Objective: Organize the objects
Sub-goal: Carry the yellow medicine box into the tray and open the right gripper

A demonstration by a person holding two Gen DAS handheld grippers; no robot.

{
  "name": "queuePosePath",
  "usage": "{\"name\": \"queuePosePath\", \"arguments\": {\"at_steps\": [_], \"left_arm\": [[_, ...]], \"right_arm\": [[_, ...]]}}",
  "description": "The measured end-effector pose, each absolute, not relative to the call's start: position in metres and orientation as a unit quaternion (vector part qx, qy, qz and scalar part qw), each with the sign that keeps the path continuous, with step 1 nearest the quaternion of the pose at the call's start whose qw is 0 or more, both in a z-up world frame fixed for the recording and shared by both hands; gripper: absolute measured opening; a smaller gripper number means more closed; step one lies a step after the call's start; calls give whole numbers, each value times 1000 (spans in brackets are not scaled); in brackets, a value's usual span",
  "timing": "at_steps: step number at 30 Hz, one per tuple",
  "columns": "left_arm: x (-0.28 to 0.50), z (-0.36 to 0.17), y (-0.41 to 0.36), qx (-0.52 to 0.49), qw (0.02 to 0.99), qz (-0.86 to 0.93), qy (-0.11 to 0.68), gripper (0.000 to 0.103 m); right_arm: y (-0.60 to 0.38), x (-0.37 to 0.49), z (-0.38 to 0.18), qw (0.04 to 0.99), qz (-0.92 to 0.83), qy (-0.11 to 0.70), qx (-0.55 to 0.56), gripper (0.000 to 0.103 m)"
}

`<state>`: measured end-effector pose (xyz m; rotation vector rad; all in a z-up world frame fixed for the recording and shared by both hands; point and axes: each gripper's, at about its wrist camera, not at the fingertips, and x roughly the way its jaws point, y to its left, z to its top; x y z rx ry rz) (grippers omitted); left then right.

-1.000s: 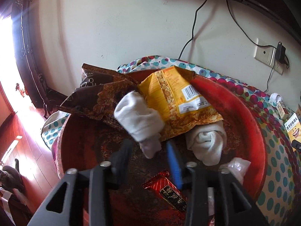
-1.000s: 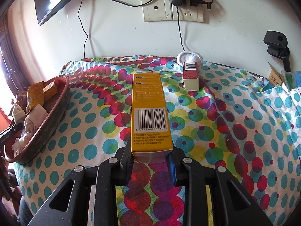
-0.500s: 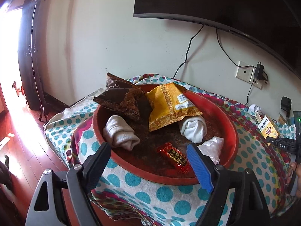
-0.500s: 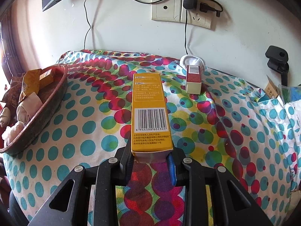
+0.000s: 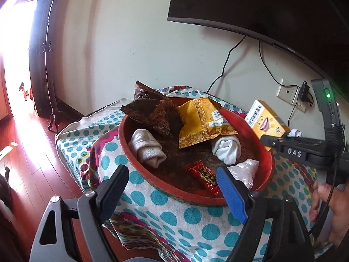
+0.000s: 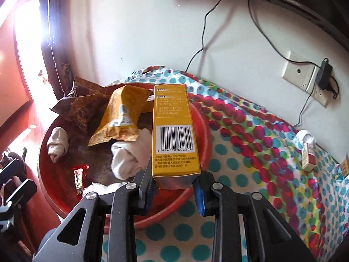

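Note:
My right gripper [image 6: 174,187] is shut on a yellow box [image 6: 173,131] with a barcode and holds it over the right side of the red round tray [image 6: 207,135]. The box also shows in the left wrist view [image 5: 264,122] above the tray's far rim [image 5: 269,163]. My left gripper [image 5: 172,185] is open and empty, drawn back in front of the tray. The tray holds a brown snack bag [image 5: 152,111], a yellow snack bag [image 5: 202,122], two rolled white socks [image 5: 146,148] [image 5: 226,148], a red candy wrapper [image 5: 204,175] and a clear plastic wad [image 5: 244,170].
The tray rests on a polka-dot cloth [image 6: 250,131] over a low surface against a white wall. A small red-and-white box [image 6: 308,156] lies by the wall on the right. A wall socket with a charger [image 6: 309,76] and a TV [image 5: 261,6] hang above. Wooden floor [image 5: 28,152] lies left.
My left gripper let go of a rolled sock into the tray, opened and pulled back. My right gripper carried the yellow box left, from over the cloth to over the tray.

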<state>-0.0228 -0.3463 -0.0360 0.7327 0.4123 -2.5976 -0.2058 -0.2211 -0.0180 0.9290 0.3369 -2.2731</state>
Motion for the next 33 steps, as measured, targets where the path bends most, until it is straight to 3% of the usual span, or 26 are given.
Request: {"name": "queuePosePath", "arguments": {"at_steps": [9,21,26,27,29,30,32,33], "left_arm": [[-20,-39,-368,269,256,-916,153,85],[-23,-45,-374,284,255,-910,160,85],[-25,-45,-372,285,253,-912,154,85],[-25,-44,-372,284,253,-912,153,85],[-25,-44,-371,283,254,-913,151,85],[-25,-44,-370,282,253,-913,150,85],[-25,-43,-368,280,251,-915,148,85],[-25,-42,-367,279,249,-916,146,85]], "right_arm": [[-283,-168,-34,401,-826,193,345,28],[-305,-176,-65,375,-816,229,375,28],[-298,-183,-61,377,-819,203,382,30],[-297,-181,-59,380,-819,200,381,36],[-290,-175,-51,381,-826,194,367,59],[-286,-173,-46,383,-831,189,356,75],[-271,-164,-30,379,-851,175,320,92],[-262,-163,-23,372,-859,165,311,93]]}}
